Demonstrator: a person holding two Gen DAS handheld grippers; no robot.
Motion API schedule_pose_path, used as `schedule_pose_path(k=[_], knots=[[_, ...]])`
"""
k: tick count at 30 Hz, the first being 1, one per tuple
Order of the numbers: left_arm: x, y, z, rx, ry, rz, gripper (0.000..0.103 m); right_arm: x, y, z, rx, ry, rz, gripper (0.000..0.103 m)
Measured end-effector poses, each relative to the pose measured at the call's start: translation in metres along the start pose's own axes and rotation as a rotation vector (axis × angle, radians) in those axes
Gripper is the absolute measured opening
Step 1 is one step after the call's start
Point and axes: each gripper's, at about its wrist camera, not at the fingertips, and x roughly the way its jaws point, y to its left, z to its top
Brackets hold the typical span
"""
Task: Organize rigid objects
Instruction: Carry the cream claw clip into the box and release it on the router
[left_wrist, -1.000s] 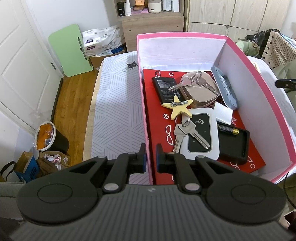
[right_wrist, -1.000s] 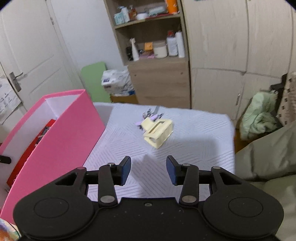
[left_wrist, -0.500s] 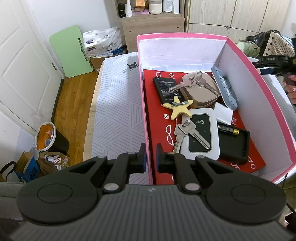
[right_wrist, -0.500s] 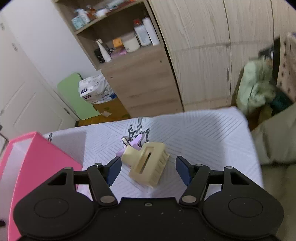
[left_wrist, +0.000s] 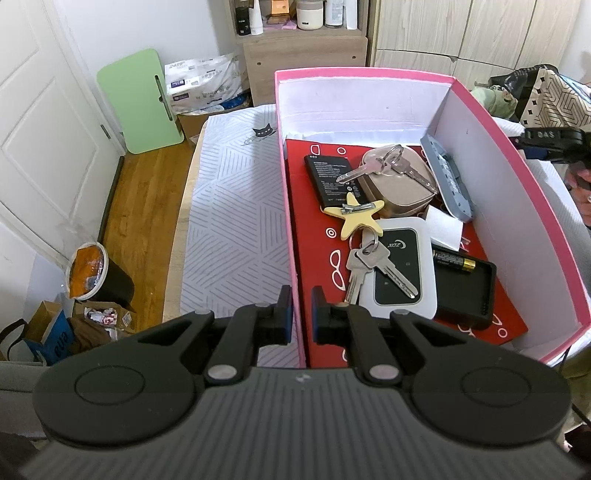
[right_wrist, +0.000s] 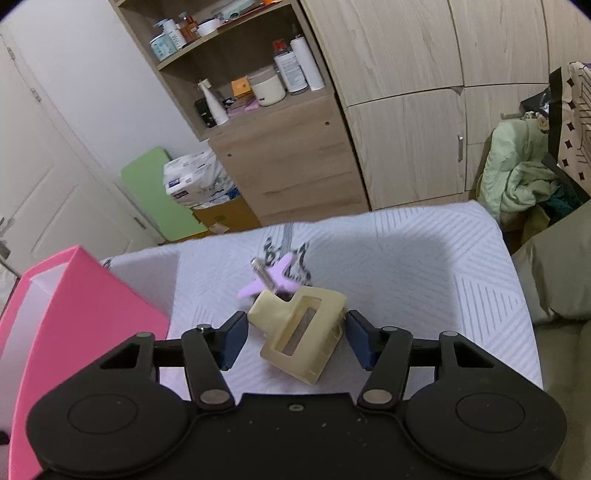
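Note:
A pink box (left_wrist: 509, 147) with white inner walls stands on the patterned table cloth. In it lie two key bunches (left_wrist: 369, 266), a yellow star clip (left_wrist: 356, 218), a black battery pack (left_wrist: 328, 177), a white pocket router (left_wrist: 400, 269), a beige case (left_wrist: 395, 188) and a grey strip (left_wrist: 447, 177). My left gripper (left_wrist: 298, 312) is shut on the box's left wall near its front corner. My right gripper (right_wrist: 295, 339) is open, its fingers on either side of a cream hair claw (right_wrist: 301, 343) on the cloth. A purple star clip (right_wrist: 273, 282) lies just behind the claw.
The pink box (right_wrist: 74, 321) stands left of the right gripper. A wooden shelf unit (right_wrist: 280, 147) and wardrobe stand beyond the table's far edge. Clothes and a bag (right_wrist: 532, 177) lie at the right. The right gripper (left_wrist: 554, 142) shows beyond the box's right wall.
My right gripper moved forward and down to the cream hair claw and opened wider; its fingers now flank the claw. My left gripper has stayed shut on the box wall.

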Motion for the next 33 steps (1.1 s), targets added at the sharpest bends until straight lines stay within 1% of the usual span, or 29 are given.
schedule_pose_path(k=[5, 8, 12, 16, 18, 23, 26, 28, 30, 32, 33], knots=[[0.0, 0.0, -0.001, -0.002, -0.001, 0.0, 0.007, -0.027, -0.001, -0.014, 0.005, -0.026, 0.049, 0.062], [0.0, 0.0, -0.001, 0.002, -0.002, 0.002, 0.007, -0.049, 0.007, -0.019, -0.016, -0.053, 0.076, 0.062], [0.0, 0.001, -0.001, 0.003, -0.003, 0.002, 0.007, -0.083, 0.029, -0.023, -0.081, -0.1, 0.119, 0.062], [-0.001, 0.001, -0.002, 0.002, -0.006, -0.003, 0.007, -0.114, 0.061, -0.027, -0.176, -0.145, 0.187, 0.062], [-0.001, 0.002, -0.002, -0.002, -0.008, -0.007, 0.007, -0.124, 0.078, -0.031, -0.221, -0.154, 0.226, 0.062], [-0.001, 0.003, -0.002, -0.009, -0.009, -0.016, 0.007, -0.134, 0.123, -0.049, -0.373, -0.135, 0.352, 0.061], [-0.001, 0.003, -0.002, -0.01, -0.011, -0.02, 0.007, -0.132, 0.15, -0.059, -0.476, -0.106, 0.393, 0.061], [0.0, 0.003, -0.002, -0.01, -0.012, -0.02, 0.007, -0.127, 0.167, -0.066, -0.549, -0.087, 0.398, 0.06], [0.0, 0.003, -0.002, -0.011, -0.01, -0.02, 0.007, -0.12, 0.181, -0.07, -0.611, -0.068, 0.379, 0.058], [0.0, 0.003, -0.002, -0.008, -0.01, -0.021, 0.007, -0.11, 0.191, -0.072, -0.654, -0.036, 0.353, 0.058], [0.0, 0.003, -0.002, -0.007, -0.01, -0.022, 0.007, -0.104, 0.194, -0.071, -0.666, -0.01, 0.354, 0.058]])
